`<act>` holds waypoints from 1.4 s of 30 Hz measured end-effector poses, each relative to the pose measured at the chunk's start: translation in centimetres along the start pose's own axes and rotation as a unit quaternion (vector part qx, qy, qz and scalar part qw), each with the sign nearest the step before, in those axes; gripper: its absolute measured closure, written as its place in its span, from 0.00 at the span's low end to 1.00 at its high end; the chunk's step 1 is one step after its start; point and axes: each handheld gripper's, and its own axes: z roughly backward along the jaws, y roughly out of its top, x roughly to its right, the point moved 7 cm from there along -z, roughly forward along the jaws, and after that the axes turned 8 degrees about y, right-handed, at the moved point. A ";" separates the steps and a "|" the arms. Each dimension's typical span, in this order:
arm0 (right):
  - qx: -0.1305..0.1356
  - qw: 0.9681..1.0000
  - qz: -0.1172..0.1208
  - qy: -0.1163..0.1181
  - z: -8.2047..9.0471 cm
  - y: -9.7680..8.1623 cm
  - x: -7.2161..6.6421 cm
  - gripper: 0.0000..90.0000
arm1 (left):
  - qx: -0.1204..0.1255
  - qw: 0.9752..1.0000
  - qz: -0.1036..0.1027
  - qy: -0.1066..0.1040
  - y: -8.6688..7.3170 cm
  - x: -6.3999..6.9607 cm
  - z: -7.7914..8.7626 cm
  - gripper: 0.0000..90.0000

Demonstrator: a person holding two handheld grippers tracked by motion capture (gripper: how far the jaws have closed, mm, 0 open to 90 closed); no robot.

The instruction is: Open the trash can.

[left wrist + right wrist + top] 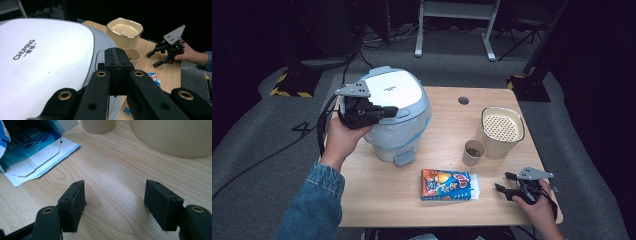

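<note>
Bin (394, 90), one, white lid over pale blue-grey body, stands at the left rear of the table (412, 210); a clear liner shows around its upper body and a grey pedal (404, 158) juts from its base toward the near edge. Lid carries dark lettering, readable in the left gripper view. Left gripper (387, 111), one, hovers at the lid's near-left edge, jaws pressed together with nothing between them; whether the pads touch the lid cannot be told. Left hand (341, 140) holds it, denim sleeve (312, 205) behind. Moving right: one snack box (447, 184), orange and blue, lies flat near the front edge, its right end flap torn open to white card. Behind it, one small paper cup (473, 152) stands upright, something dark inside, just beside one larger cream container (502, 131) with a perforated insert in its top. One round cable hole (463, 100) sits in the tabletop near the far edge. Right gripper (506, 182), one, rests low at the front right corner in the right hand (539, 200), jaws standing wide apart over bare wood, empty, well apart from the box. Nothing lies between the left gripper and the lid. Surface: light wood-grain top. Room: grey carpet, black cables trailing at left, yellow-black hazard tape (287, 90) on a dark base, white table legs (452, 25) at the back, dark surroundings.
</note>
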 end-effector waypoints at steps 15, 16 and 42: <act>0.000 1.000 0.000 0.000 0.0 0.0 0.0 0.37 | -0.047 0.998 -0.012 0.034 0.7 0.5 -1.5 1.00; 0.000 1.000 0.000 0.000 0.0 0.0 0.0 0.37 | -0.047 0.998 -0.012 0.034 0.7 0.5 -1.5 1.00; 0.000 1.000 0.000 -0.001 0.0 0.0 0.0 0.37 | -0.041 0.999 -0.003 0.034 0.6 0.7 -1.4 0.68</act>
